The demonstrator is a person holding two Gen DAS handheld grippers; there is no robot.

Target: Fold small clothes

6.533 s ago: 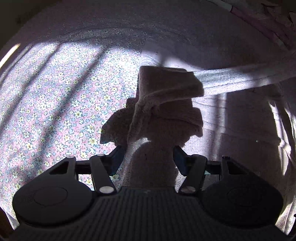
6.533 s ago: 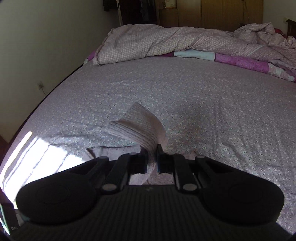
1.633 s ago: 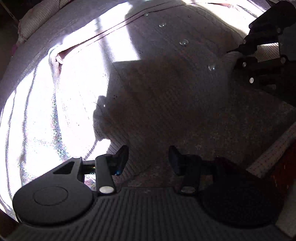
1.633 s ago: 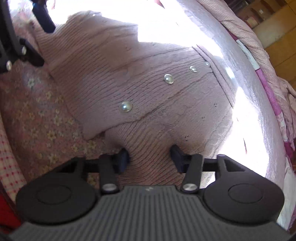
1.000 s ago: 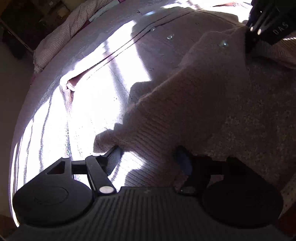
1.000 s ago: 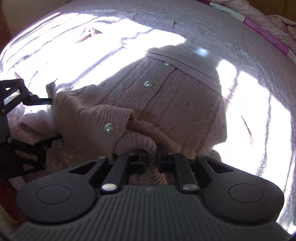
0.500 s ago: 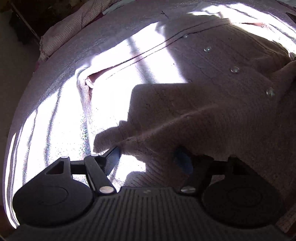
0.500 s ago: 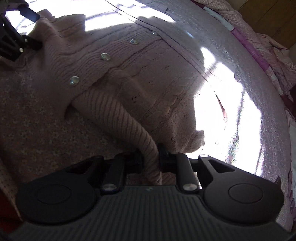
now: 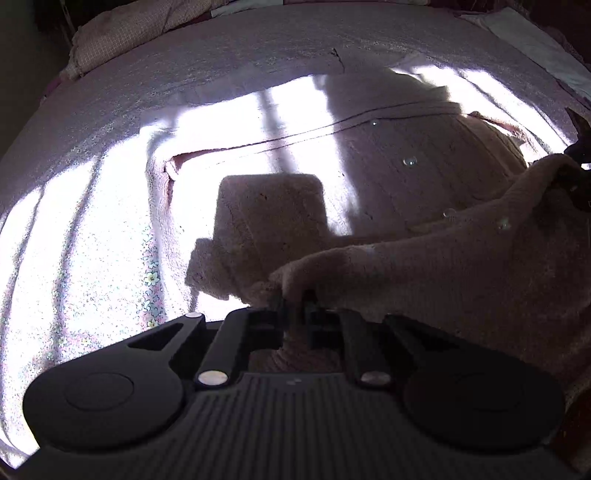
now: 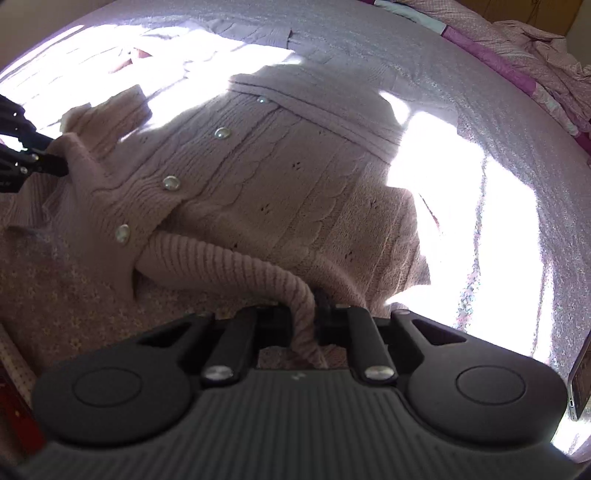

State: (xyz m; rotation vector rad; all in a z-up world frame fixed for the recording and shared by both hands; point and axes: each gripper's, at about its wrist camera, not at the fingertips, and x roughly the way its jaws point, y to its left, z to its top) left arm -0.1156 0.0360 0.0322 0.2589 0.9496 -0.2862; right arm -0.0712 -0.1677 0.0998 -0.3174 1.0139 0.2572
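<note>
A small pink knit cardigan [image 10: 280, 177] with clear round buttons lies front up on the floral bed sheet. My right gripper [image 10: 303, 310] is shut on its ribbed bottom hem, which is pulled up into a taut roll. My left gripper [image 9: 293, 301] is shut on the other bottom corner of the cardigan [image 9: 424, 280], lifted off the bed. The left gripper also shows at the left edge of the right wrist view [image 10: 48, 162], pinching the knit. The right gripper shows dark at the right edge of the left wrist view [image 9: 576, 173].
The floral sheet [image 9: 85, 236] carries bright sun stripes. A crumpled pink quilt [image 10: 535, 48] is heaped at the far side of the bed. A phone [image 10: 580, 380] lies at the right edge. A pillow [image 9: 122, 33] sits far left.
My left gripper has closed on the cardigan's bottom corner, which it straddled open half a second ago. Both grippers have raised the hem. The right gripper has kept its hold.
</note>
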